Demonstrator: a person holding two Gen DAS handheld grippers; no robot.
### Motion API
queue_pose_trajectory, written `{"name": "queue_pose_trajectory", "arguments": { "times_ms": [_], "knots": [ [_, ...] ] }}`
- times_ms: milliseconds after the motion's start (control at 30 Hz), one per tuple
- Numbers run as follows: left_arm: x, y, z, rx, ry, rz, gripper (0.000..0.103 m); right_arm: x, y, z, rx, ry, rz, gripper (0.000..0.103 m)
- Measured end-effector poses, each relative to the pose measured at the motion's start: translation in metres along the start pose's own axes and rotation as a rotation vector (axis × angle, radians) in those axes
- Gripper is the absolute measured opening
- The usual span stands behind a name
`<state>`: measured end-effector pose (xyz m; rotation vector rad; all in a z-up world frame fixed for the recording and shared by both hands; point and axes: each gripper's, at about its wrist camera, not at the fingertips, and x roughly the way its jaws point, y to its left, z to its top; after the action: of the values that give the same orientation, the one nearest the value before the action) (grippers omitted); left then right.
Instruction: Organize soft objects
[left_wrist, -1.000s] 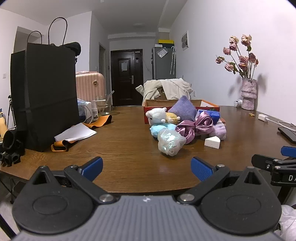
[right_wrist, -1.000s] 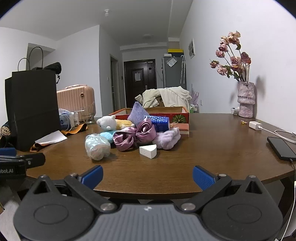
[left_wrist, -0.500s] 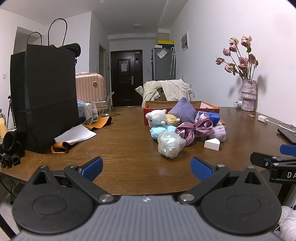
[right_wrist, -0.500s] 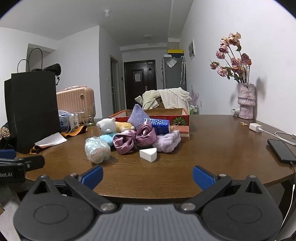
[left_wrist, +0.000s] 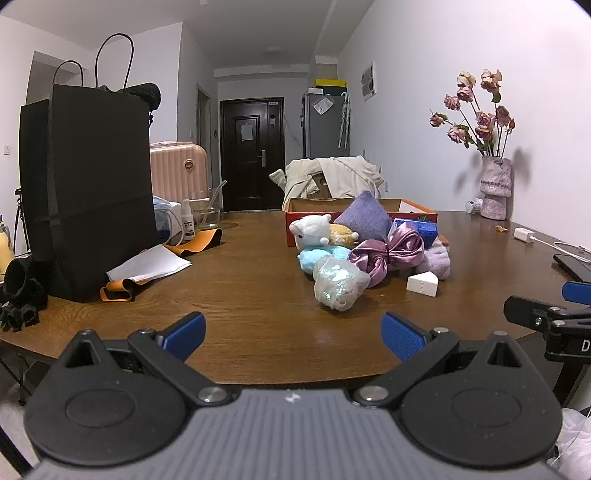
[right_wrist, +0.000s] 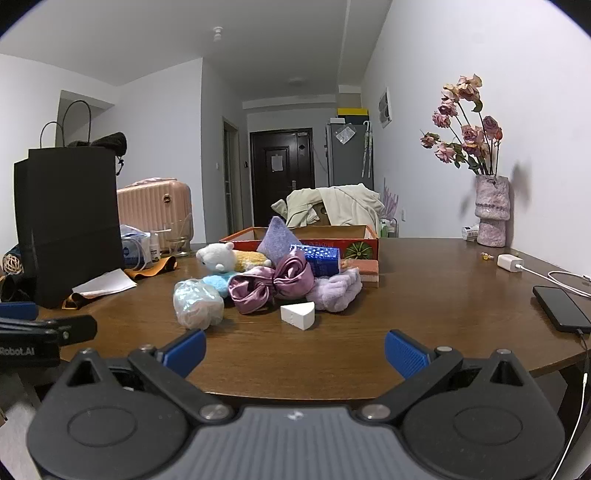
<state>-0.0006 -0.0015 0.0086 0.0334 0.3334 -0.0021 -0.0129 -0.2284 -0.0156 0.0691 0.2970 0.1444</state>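
Note:
A heap of soft things lies mid-table in front of an open red cardboard box (left_wrist: 417, 206) (right_wrist: 354, 248). It holds a white plush toy (left_wrist: 311, 229) (right_wrist: 218, 256), a pink satin bow (left_wrist: 388, 254) (right_wrist: 271, 282), a pale wrapped bundle (left_wrist: 338, 282) (right_wrist: 195, 302), a white wedge sponge (left_wrist: 423, 283) (right_wrist: 297, 314), a lilac fluffy piece (right_wrist: 336, 290) and a purple cushion (left_wrist: 364, 216). My left gripper (left_wrist: 291, 334) is open near the table's front edge, well short of the heap. My right gripper (right_wrist: 295, 349) is open too, empty, facing the wedge sponge.
A tall black paper bag (left_wrist: 88, 192) stands at the left with paper (left_wrist: 147, 264) at its foot. A vase of dried roses (right_wrist: 491, 210), a charger (right_wrist: 509, 263) with cable and a phone (right_wrist: 561, 308) sit at the right. Bare wood lies between grippers and heap.
Both grippers have crept forward and slightly up toward the heap; the pile looks a little nearer. Both remain open and nothing on the table has moved.

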Motion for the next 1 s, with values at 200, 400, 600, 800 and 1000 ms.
{"name": "queue_pose_trajectory", "arguments": {
  "times_ms": [200, 400, 600, 800, 1000],
  "knots": [
    [0.002, 0.001, 0.0, -0.004, 0.004, 0.003, 0.103, 0.003, 0.0, -0.001, 0.005, 0.006, -0.003, 0.103],
    [0.01, 0.001, 0.005, 0.005, 0.009, 0.003, 0.103, 0.01, 0.001, 0.003, -0.005, 0.004, -0.004, 0.103],
    [0.034, 0.0, 0.02, -0.015, 0.065, -0.04, 0.103, 0.027, -0.006, 0.012, 0.011, 0.025, 0.019, 0.103],
    [0.065, -0.011, 0.031, 0.004, 0.086, -0.095, 0.103, 0.056, -0.016, 0.024, 0.032, 0.057, 0.052, 0.102],
    [0.112, -0.03, 0.042, 0.014, 0.136, -0.12, 0.103, 0.097, -0.025, 0.036, 0.025, 0.115, 0.072, 0.084]
  ]
}}
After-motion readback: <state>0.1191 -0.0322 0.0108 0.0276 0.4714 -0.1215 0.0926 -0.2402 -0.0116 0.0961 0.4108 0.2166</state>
